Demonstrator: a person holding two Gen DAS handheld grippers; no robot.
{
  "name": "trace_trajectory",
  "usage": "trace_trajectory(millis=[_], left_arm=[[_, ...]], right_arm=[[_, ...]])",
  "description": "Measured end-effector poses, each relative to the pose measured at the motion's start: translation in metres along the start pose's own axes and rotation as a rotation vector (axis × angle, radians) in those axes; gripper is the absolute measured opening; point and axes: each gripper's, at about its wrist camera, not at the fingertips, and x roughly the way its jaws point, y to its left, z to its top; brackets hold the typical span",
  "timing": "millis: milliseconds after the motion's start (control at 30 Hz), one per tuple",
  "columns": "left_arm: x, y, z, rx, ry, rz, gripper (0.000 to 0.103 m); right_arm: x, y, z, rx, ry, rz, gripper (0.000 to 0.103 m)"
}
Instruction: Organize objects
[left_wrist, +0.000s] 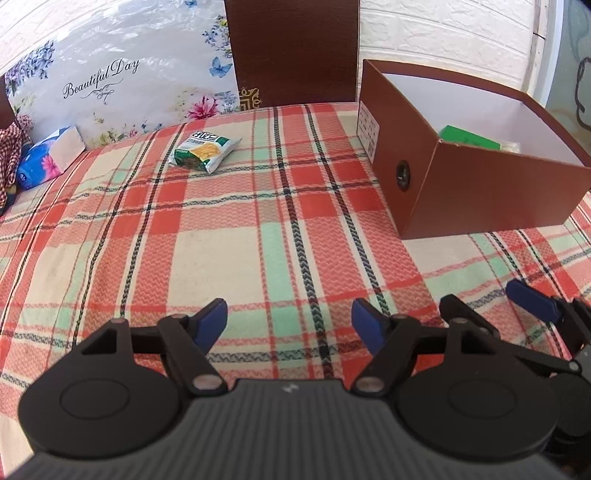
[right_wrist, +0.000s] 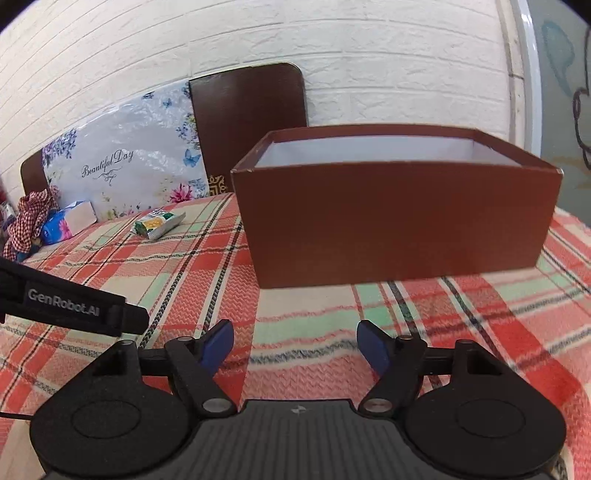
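Both of my grippers hang empty over the plaid cloth (left_wrist: 221, 229): the left gripper (left_wrist: 290, 325) has its blue pads spread with only fabric between them, and the right gripper (right_wrist: 295, 345) is likewise parted and holding nothing. No earlier view tells me more than that.

What I judge I am after is the snack packet (left_wrist: 203, 151), green and yellow, lying flat on the cloth well ahead of my left gripper and well apart from the brown box (left_wrist: 476, 188) on the right. That box stands open-topped, and something green (left_wrist: 469, 138) already lies inside it against the far wall.

Farther out, a blue tissue pack (left_wrist: 48, 158) rests at the left edge beside a checked cloth (right_wrist: 29, 221), with a flowered board (left_wrist: 122, 85) and a dark panel (left_wrist: 295, 51) leaning against the white brick wall.

Risks, as I see them: the packet is thin and slick, so pads closing from above may pinch the cloth with it or skate off. Carrying it across, I could clip the box rim.

From the right wrist the box floor is hidden behind its near wall. The packet's print is too small to read, and my right gripper is cut off at the left view's edge.
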Motion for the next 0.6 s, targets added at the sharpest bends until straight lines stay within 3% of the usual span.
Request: trace_trajectory(millis=[267, 333, 467, 600], left_arm=[[-0.025, 0.005, 0.000, -0.003, -0.055, -0.059, 0.076], [-0.033, 0.005, 0.000, 0.006, -0.076, -0.071, 0.077], [-0.048, 0.004, -0.001, 0.030, -0.123, -0.073, 0.087], [-0.059, 0.007, -0.003, 0.050, -0.144, -0.075, 0.090]], right_arm=[[-0.066, -0.016, 0.005, 0.116, -0.101, -0.045, 0.071], [-0.088, -0.018, 0.013, 0.160, -0.173, -0.073, 0.073], [-0.129, -0.012, 0.018, 0.253, -0.368, -0.114, 0.089], [-0.127, 0.007, 0.016, 0.202, -0.344, -0.080, 0.090]])
